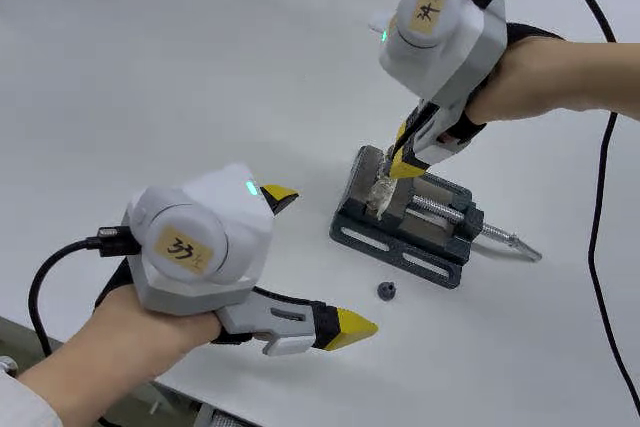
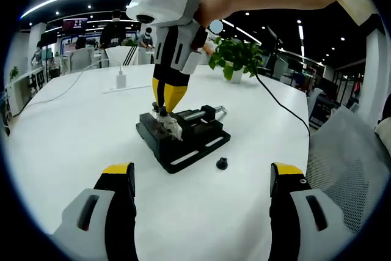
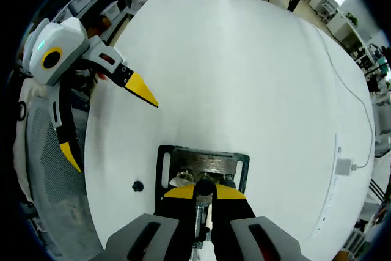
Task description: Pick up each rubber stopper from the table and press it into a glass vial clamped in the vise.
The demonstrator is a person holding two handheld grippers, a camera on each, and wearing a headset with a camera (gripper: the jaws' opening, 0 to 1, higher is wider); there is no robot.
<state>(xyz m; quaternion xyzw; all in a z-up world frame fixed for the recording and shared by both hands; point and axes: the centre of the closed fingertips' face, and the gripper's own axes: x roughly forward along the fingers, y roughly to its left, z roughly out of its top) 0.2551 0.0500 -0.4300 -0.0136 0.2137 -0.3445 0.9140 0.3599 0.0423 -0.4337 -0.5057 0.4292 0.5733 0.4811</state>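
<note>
A dark vise (image 1: 400,239) (image 2: 190,146) (image 3: 183,158) stands on the white table with a glass vial (image 1: 380,195) (image 2: 167,124) clamped upright in it. My right gripper (image 1: 400,165) (image 2: 166,99) (image 3: 204,192) points straight down at the vial's mouth, shut on a dark rubber stopper (image 3: 204,186). A second stopper (image 1: 387,291) (image 2: 222,164) (image 3: 138,186) lies loose on the table just in front of the vise. My left gripper (image 1: 318,260) (image 2: 203,172) (image 3: 109,128) hovers low, left of the vise, jaws wide open with nothing between them.
The vise's screw handle (image 1: 510,242) sticks out to the right. A black cable (image 1: 598,197) trails along the right side. A white charger (image 2: 120,80) (image 3: 344,166) with its cord lies at the far side. The table's near edge runs under the left hand.
</note>
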